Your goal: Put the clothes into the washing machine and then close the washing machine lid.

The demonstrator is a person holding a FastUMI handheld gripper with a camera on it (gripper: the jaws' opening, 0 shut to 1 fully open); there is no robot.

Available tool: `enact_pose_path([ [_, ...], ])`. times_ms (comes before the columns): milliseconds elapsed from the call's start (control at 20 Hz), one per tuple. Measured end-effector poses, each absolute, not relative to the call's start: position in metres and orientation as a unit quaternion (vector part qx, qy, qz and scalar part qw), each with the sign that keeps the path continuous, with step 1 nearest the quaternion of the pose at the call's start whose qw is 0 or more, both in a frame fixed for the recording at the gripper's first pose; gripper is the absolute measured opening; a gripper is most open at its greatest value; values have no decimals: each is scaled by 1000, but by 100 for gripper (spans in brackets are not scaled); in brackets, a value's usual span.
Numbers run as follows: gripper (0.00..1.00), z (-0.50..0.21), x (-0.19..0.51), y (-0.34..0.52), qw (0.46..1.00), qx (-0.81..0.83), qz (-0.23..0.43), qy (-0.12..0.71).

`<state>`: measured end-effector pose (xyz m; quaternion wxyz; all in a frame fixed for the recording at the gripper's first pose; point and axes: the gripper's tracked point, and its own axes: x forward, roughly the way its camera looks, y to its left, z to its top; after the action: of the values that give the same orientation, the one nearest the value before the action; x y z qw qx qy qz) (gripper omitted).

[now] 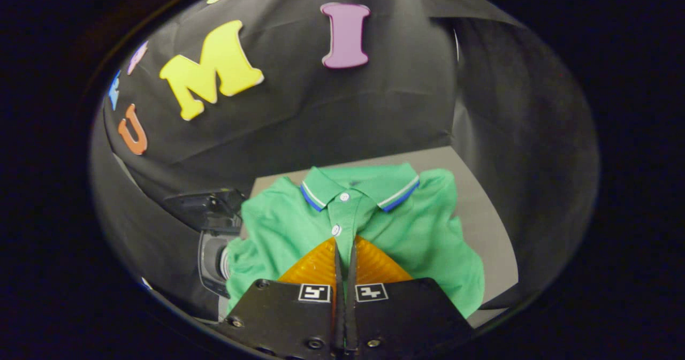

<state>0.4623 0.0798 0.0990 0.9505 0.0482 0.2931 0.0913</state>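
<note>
A green polo shirt (423,231) with a blue and white trimmed collar lies crumpled on a grey table (481,210). My gripper (345,242) is over the shirt's front, just below the second button. Its orange fingers (316,266) are pressed almost together, with a thin fold of the button placket pinched between them. Left of the shirt stands a small washing machine (211,261) with a round opening. Its dark lid (206,207) is raised open. The shirt's left sleeve reaches the machine's side.
Black cloth walls close in behind the table and on both sides. A bare strip of grey tabletop runs along the right of the shirt, up to the table's edge.
</note>
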Motion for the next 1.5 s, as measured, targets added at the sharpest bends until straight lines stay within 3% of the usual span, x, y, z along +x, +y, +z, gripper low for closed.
enact_pose_path([
  [650, 4, 264, 343, 195, 971, 80, 210, 81],
  [950, 4, 317, 300, 267, 966, 61, 251, 23],
  [1250, 4, 304, 293, 347, 954, 63, 290, 31],
  [1500, 4, 250, 314, 406, 947, 59, 308, 70],
])
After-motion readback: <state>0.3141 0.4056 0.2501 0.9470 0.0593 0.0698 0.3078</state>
